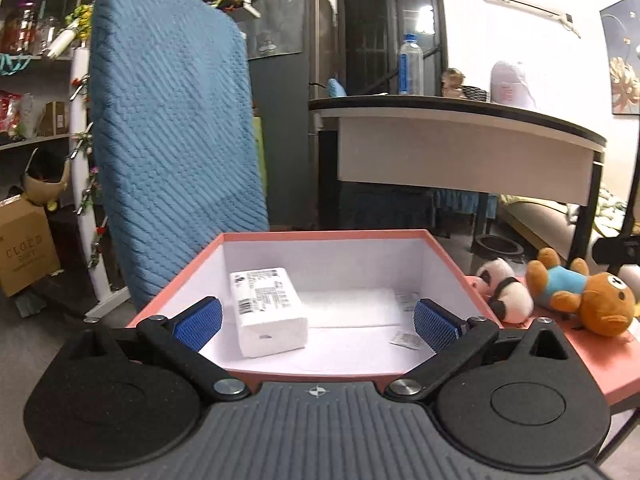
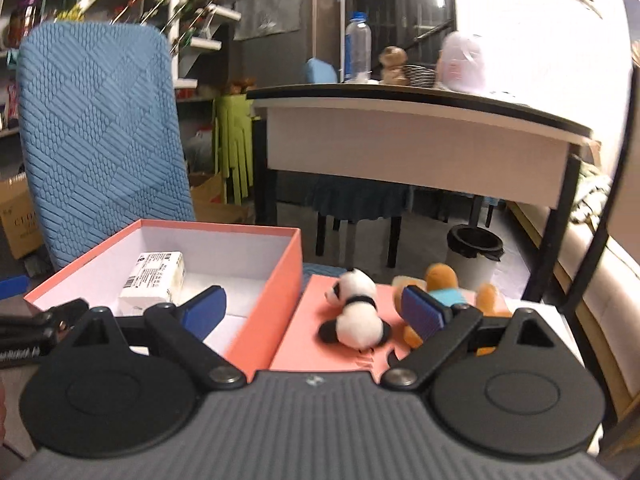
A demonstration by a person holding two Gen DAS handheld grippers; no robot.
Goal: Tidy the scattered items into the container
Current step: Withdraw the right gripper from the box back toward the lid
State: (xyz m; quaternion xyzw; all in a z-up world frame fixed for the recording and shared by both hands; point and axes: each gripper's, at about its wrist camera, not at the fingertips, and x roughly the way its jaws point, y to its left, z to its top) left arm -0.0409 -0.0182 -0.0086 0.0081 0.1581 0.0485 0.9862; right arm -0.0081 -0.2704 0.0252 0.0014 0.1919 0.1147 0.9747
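A salmon-pink box (image 1: 324,235) (image 2: 286,276) with a white inside stands open, and a white packet with a printed label (image 1: 266,308) (image 2: 154,278) lies in it. My left gripper (image 1: 316,318) hangs open over the box with nothing between its fingers. To the box's right, on the pink lid (image 1: 600,360) (image 2: 304,340), lie a panda plush (image 1: 506,290) (image 2: 356,312) and a brown bear plush in a blue shirt (image 1: 580,292) (image 2: 448,284). My right gripper (image 2: 314,310) is open, its fingers straddling the box wall and the panda.
A blue quilted chair back (image 1: 172,140) (image 2: 100,136) rises behind the box. A black-edged desk (image 1: 460,128) (image 2: 420,124) with a water bottle (image 1: 411,64) stands beyond. A bin (image 2: 474,252) sits on the floor, shelves (image 1: 36,60) at left.
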